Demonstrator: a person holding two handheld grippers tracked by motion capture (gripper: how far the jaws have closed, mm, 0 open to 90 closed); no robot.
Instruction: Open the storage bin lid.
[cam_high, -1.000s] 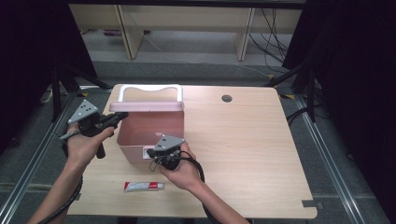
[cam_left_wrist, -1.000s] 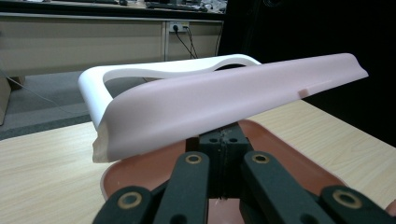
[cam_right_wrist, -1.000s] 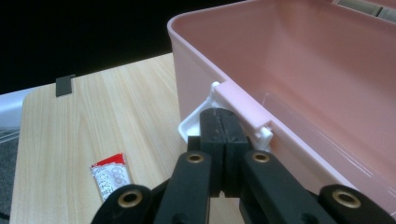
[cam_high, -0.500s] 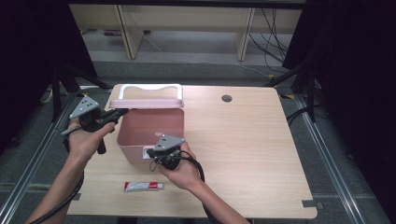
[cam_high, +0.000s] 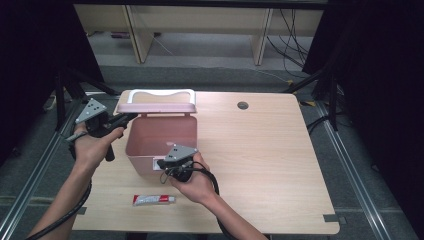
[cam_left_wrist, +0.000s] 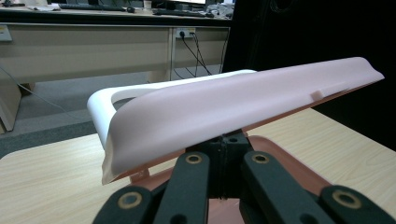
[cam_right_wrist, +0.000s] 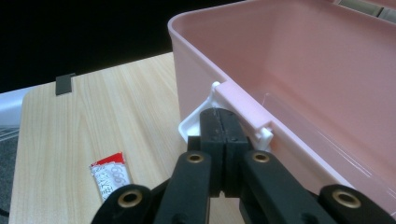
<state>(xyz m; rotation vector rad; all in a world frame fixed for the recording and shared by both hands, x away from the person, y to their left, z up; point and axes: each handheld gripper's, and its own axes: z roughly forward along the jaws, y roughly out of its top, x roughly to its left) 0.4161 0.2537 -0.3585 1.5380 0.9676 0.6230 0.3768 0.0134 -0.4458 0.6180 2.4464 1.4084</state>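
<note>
Pink box (cam_high: 160, 142) sits left of centre on the table (cam_high: 270, 150) in the high view, its lid (cam_high: 156, 106) swung up and back, white handle (cam_high: 156, 93) along the lid's far edge. The left gripper (cam_high: 124, 119) comes in from the left of the frame, jaws pressed together with nothing between them, tips right at the lid's left end. In the left gripper view the closed jaws sit just under the lid's (cam_left_wrist: 233, 105) raised edge; touching or not, I cannot tell. The right gripper (cam_high: 161, 163) is at the box's near wall, lower centre, jaws also closed tight and empty. Its own view puts the tips against the white latch (cam_right_wrist: 194, 123) below the pink clasp (cam_right_wrist: 243, 109) on the rim. A red-and-white tube (cam_high: 153, 200) lies on the table near the bottom edge, in front of the box.
</note>
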